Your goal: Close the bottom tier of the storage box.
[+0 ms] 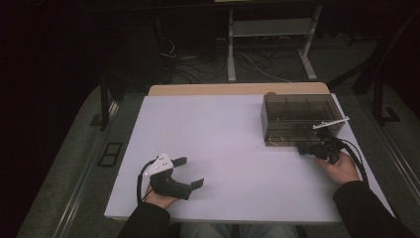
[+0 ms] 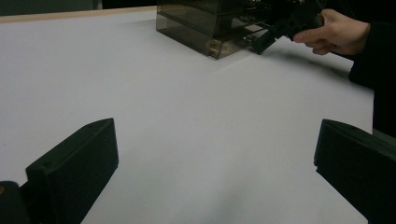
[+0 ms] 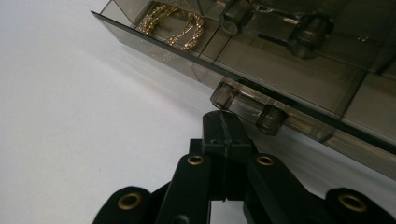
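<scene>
- Your left claw (image 1: pixel 187 172) sits at the near left of the white table (image 1: pixel 223 148), jaws spread wide with bare table between them. Its own view confirms the wide gap: one jaw at each bottom corner.
- Your right claw (image 1: pixel 308 148) is at the near front face of the smoky drawer box (image 1: pixel 297 116), far right of the table. Your right hand (image 1: pixel 341 168) grips it from the near side.
- The right gripper view shows what the high view can't: jaws pressed together, tips (image 3: pixel 223 126) just under the clear drawer handle (image 3: pixel 247 105). A thin line runs between the jaws; can't tell whether it's the seam or something pinched there.
- Same view: a drawer stands slightly out, gold jewellery (image 3: pixel 175 25) in its left compartment. In the high view that's only a faint glint at the box's near left corner.
- The left gripper view catches the box (image 2: pixel 210 28) and your right hand (image 2: pixel 336 32) far off at the top, cut by the frame edge.
- Upper drawer contents are dark and blurred; can't make them out.
- Room beyond the table is dim: cables (image 1: pixel 208 62) on the floor, desk legs (image 1: pixel 270 44).
</scene>
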`<state>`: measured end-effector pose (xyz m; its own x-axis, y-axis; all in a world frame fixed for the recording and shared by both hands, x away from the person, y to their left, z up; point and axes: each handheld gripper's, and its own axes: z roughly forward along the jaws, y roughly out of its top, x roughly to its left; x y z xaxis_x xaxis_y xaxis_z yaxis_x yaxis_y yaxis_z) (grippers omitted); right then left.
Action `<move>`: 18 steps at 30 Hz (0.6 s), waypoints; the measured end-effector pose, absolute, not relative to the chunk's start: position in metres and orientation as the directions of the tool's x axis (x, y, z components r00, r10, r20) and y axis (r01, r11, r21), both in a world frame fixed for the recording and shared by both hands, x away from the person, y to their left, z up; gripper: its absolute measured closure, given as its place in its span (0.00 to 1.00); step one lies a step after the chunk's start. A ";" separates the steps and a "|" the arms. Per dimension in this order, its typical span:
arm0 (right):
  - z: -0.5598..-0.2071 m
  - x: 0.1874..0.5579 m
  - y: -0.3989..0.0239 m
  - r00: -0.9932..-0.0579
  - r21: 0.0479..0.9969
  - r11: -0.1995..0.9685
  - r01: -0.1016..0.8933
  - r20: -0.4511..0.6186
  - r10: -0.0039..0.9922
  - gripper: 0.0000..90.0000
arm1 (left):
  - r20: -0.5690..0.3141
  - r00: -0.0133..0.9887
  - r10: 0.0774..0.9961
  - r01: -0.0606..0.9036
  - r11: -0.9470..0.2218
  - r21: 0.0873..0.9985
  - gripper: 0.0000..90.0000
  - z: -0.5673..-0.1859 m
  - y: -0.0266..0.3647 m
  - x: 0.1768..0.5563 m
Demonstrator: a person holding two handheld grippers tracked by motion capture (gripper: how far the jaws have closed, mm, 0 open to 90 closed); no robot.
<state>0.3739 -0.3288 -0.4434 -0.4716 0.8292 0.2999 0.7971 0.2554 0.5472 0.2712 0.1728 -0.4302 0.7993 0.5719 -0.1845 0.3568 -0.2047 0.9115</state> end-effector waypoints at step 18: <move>-0.445 0.382 -0.329 -0.456 0.569 0.234 0.788 0.285 0.843 0.99 | -0.184 0.799 0.572 0.356 -0.205 0.912 0.00 -0.430 0.173 0.271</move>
